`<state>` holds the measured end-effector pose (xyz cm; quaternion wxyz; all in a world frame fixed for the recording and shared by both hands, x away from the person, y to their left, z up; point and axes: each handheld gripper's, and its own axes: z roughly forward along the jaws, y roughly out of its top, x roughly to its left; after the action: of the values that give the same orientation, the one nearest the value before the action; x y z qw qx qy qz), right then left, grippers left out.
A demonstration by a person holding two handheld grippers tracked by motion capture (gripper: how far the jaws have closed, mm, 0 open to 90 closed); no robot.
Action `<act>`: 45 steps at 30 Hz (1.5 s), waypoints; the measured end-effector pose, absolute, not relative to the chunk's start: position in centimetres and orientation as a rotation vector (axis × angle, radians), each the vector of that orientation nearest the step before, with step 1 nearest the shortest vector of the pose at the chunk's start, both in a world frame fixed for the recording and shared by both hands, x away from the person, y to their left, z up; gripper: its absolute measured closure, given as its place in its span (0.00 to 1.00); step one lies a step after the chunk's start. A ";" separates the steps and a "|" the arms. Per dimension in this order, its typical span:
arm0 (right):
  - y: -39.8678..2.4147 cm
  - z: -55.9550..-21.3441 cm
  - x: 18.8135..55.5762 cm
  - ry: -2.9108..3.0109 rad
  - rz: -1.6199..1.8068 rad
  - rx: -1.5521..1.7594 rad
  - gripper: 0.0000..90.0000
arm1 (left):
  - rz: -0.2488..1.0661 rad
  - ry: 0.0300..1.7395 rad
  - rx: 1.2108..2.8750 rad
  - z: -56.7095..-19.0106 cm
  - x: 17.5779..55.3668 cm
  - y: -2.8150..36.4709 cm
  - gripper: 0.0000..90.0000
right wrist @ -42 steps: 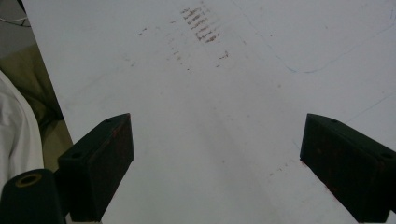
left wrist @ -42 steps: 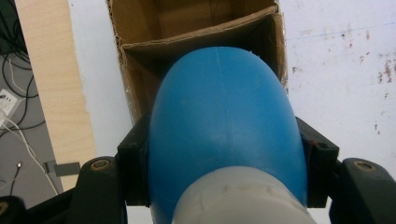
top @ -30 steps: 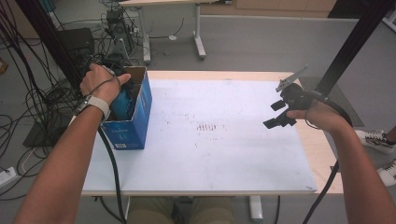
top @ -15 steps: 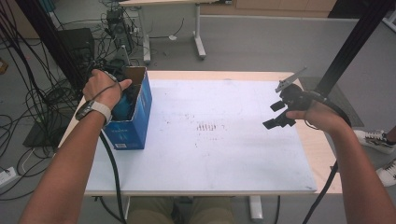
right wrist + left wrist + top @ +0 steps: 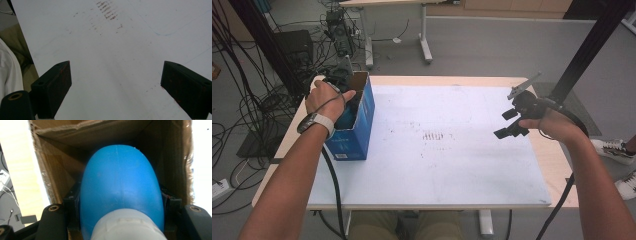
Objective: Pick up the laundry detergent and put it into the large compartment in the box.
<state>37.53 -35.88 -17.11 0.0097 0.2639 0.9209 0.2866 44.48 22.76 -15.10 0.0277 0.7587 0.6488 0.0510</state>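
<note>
Over scuffed white table (image 5: 452,165), left gripper (image 5: 120,202) pinching blue bottle (image 5: 120,182), right gripper (image 5: 117,87) spread.

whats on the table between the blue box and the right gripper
Nothing stands between them. In the high view the white mat lies bare from the blue box to the right gripper, with only faint dark scuff marks midway.

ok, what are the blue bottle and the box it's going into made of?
Blue bottle: looks like smooth moulded plastic, soft sheen, faint seam line; whitish cap likely plastic too. Box: cardboard, raw brown fibrous inside, printed blue outside, with clear tape along the rim.
</note>
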 end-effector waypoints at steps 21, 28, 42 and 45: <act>-35.8 -17.1 37.5 2.875 0.894 0.823 0.11 | 0.156 1.997 2.346 -15.6 44.5 22.9 0.41; -35.7 -17.1 37.5 2.877 0.892 0.821 0.11 | 0.158 1.996 2.351 -15.6 44.4 22.8 0.41; -35.8 -17.1 37.5 2.874 0.895 0.822 0.11 | 0.159 1.996 2.348 -15.7 44.4 22.9 0.41; -35.8 -17.1 37.5 2.876 0.893 0.826 0.11 | 0.158 1.997 2.347 -15.7 44.4 22.9 0.41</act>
<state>37.55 -35.75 -17.08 0.0094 0.2643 0.9210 0.2858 44.43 22.92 -15.67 0.0280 0.7603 0.6469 0.0512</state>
